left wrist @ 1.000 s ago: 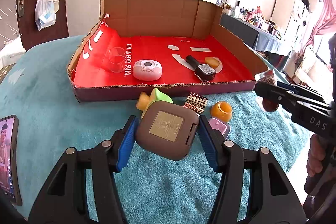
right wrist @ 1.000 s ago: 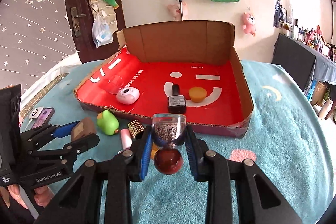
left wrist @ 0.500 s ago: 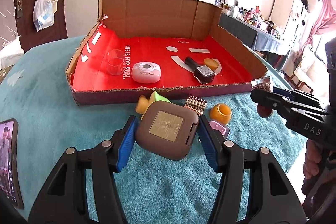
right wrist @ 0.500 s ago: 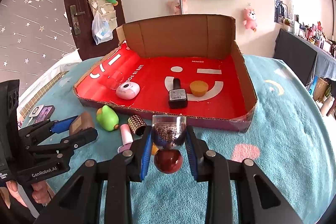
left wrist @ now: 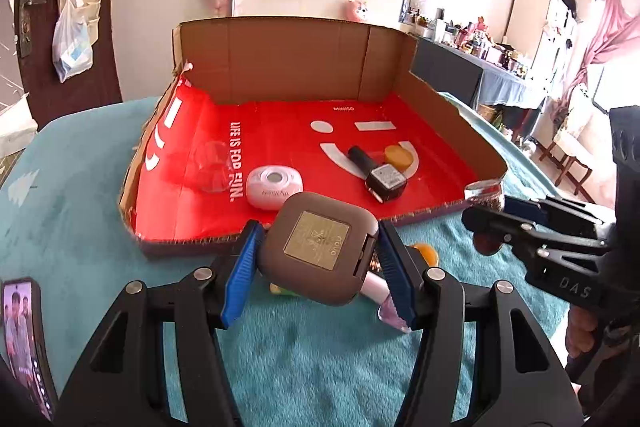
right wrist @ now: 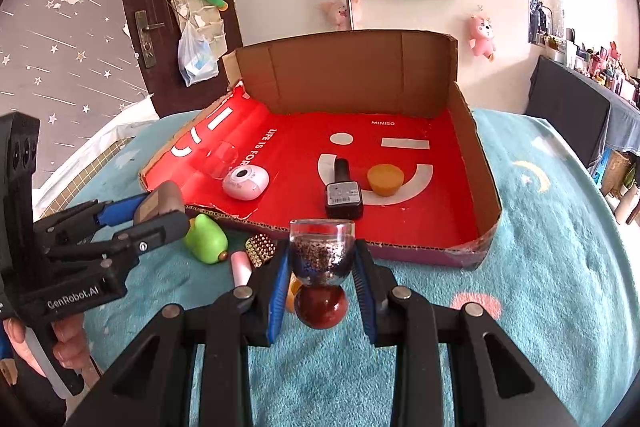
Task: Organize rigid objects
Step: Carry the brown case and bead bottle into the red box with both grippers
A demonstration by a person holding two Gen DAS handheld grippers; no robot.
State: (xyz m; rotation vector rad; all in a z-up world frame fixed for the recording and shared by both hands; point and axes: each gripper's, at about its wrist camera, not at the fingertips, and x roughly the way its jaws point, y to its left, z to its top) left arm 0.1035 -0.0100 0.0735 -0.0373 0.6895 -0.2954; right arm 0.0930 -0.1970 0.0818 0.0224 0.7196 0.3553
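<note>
Left wrist view: the left gripper has its jaws pinching a brown square case by its two sides, and the case hangs over the near wall of the cardboard box. Inside the box, on its red floor, lie a white oval gadget, a dark nail polish bottle, a yellow cap just beyond the bottle, and a clear cup toward the box's left side. The right gripper sits at the box's near right corner, its jaws pinching a small glass bottle with a dark red ball top. A phone lies on the teal blanket, well to the left of the box.

Right wrist view: the right gripper has its jaws clamped on the glass bottle, the red ball end nearer the camera, just short of the box's near wall. Outside that wall, on the blanket, sit a green toy, a pink tube and a studded gold piece. The left gripper holds the brown case at the box's near left corner.
</note>
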